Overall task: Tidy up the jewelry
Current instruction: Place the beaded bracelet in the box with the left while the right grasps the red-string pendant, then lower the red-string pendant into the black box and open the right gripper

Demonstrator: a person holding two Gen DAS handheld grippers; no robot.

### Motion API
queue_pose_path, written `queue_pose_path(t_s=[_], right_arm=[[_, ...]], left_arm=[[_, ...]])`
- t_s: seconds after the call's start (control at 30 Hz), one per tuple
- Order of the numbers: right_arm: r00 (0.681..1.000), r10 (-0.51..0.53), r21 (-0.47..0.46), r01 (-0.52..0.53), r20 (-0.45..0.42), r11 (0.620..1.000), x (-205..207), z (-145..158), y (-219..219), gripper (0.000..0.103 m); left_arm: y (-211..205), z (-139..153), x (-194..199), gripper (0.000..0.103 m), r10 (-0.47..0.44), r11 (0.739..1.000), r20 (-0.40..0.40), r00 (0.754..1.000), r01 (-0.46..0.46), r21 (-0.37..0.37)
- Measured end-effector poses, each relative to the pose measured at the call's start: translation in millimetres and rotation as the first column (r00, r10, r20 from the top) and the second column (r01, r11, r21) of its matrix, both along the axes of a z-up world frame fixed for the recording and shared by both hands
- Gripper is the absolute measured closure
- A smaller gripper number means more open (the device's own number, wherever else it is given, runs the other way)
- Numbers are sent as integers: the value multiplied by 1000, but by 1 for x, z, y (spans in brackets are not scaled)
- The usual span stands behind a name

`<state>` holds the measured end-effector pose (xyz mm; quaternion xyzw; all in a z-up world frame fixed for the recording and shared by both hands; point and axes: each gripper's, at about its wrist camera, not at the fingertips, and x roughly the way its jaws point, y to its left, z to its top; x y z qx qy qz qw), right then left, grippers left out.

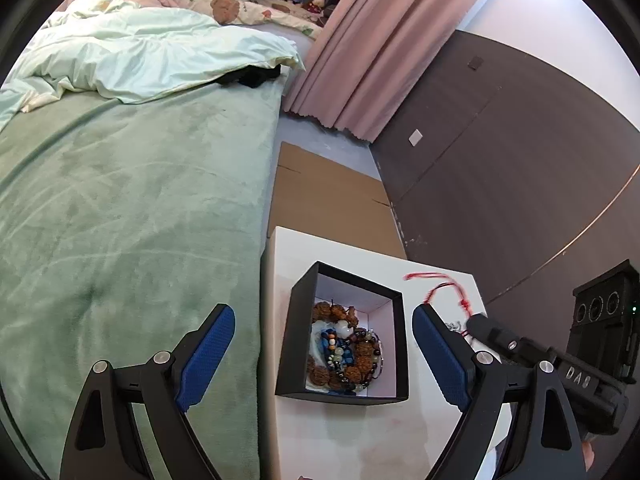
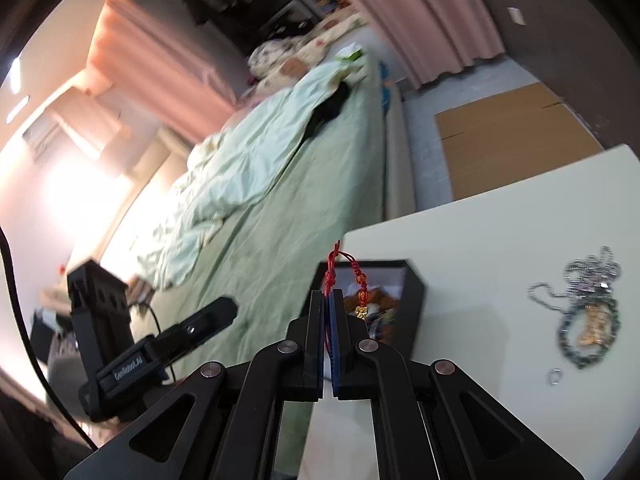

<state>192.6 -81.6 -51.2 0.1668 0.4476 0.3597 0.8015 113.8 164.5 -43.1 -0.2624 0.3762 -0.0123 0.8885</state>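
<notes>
Your right gripper [image 2: 330, 300] is clenched on the red cord [image 2: 330, 272], charm dangling just near of the box [image 1: 344, 332]; your left gripper [image 1: 324, 352] gapes around it. Step: boxing the cord. Next, likely lower, release. Chains [image 2: 588, 304] wait right.

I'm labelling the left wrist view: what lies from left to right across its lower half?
Green plush bedspread → black square box of beaded bracelets → red cord bracelet → right gripper pinching it.
</notes>
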Motion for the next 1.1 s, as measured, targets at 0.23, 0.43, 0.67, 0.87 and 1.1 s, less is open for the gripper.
queue_pose_path(t_s=[0.23, 0.43, 0.67, 0.87, 1.1], right_arm=[[1000, 1, 9, -1, -6, 1000, -4, -2, -1, 28], [999, -47, -7, 47, -16, 999, 0, 0, -33, 28], [993, -112, -28, 113, 33, 993, -1, 15, -74, 28], [975, -221, -27, 221, -8, 975, 8, 14, -124, 16], [939, -334, -104, 326, -84, 940, 16, 0, -168, 16]], left_arm=[[-2, 7, -1, 12, -7, 1000, 31, 999, 7, 4], [-12, 13, -2, 9, -18, 1000, 50, 999, 16, 25], [-34, 21, 0, 1, -40, 998, 92, 995, 36, 49], [-71, 23, 6, 1, -108, 994, 128, 986, 103, 44], [-123, 12, 18, 2, -203, 979, 132, 970, 196, 64]])
